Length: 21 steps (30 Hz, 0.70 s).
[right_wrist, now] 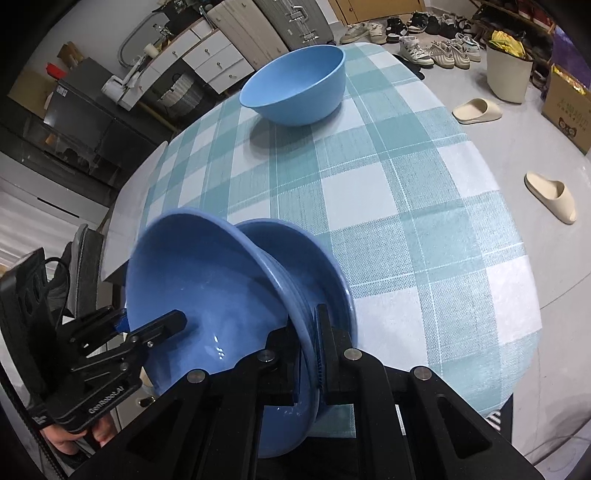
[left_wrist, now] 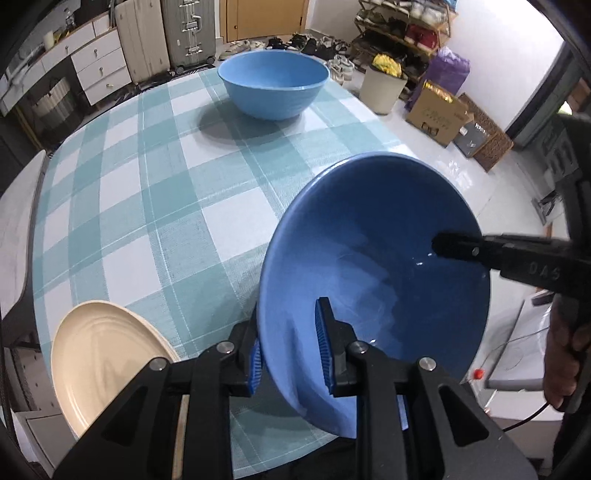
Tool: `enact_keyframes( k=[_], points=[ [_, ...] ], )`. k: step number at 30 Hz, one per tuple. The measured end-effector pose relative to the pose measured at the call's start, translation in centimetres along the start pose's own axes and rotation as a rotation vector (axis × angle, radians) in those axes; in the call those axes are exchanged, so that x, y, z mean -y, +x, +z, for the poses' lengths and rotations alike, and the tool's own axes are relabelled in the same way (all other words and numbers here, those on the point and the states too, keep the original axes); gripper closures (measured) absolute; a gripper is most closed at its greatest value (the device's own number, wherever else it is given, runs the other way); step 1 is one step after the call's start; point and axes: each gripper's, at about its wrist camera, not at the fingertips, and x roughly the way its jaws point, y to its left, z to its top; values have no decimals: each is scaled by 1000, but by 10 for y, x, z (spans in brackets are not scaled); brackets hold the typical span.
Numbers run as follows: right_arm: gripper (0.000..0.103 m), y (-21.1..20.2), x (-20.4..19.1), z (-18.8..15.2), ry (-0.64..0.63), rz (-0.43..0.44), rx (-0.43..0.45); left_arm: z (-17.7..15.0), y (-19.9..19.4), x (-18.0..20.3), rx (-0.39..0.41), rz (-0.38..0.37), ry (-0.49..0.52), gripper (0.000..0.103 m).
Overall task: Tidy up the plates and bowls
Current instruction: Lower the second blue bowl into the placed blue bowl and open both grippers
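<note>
My left gripper (left_wrist: 290, 354) is shut on the near rim of a dark blue bowl (left_wrist: 376, 266), which is tilted above the checked table (left_wrist: 155, 192). My right gripper (right_wrist: 308, 360) is shut on the opposite rim of the same bowl (right_wrist: 207, 288); one of its fingers (left_wrist: 458, 247) shows inside the bowl in the left wrist view. In the right wrist view a second dark blue bowl rim (right_wrist: 317, 258) sits nested just behind the first. A light blue bowl (left_wrist: 273, 83) stands upright at the table's far end, also in the right wrist view (right_wrist: 299, 88). A cream plate (left_wrist: 99, 354) lies at the near left corner.
Beyond the table's far edge are suitcases (left_wrist: 166, 33), white drawers (left_wrist: 96, 62) and a shoe rack (left_wrist: 402, 33). A cream bin (left_wrist: 382, 88) and cardboard box (left_wrist: 437, 110) stand on the floor at right. Slippers (right_wrist: 550, 195) lie on the floor.
</note>
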Motion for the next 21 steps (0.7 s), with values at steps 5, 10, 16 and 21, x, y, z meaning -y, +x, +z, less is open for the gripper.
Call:
enact_keyframes(
  k=[5,10,16,21],
  points=[
    [96,1,1,-6,-31,-34,35,-3,2,1,31,43,7,78],
    [96,-4,-1,-13,-79,-85,91,-9,9,3,33,60,14,77],
    [96,-10,3,-15,-111,-58,144,-18,10,-3,94,15,-62,60],
    [96,-22,9,-17,-114,-72,222,-30,-3,-6,193,-3,-109,55]
  ],
)
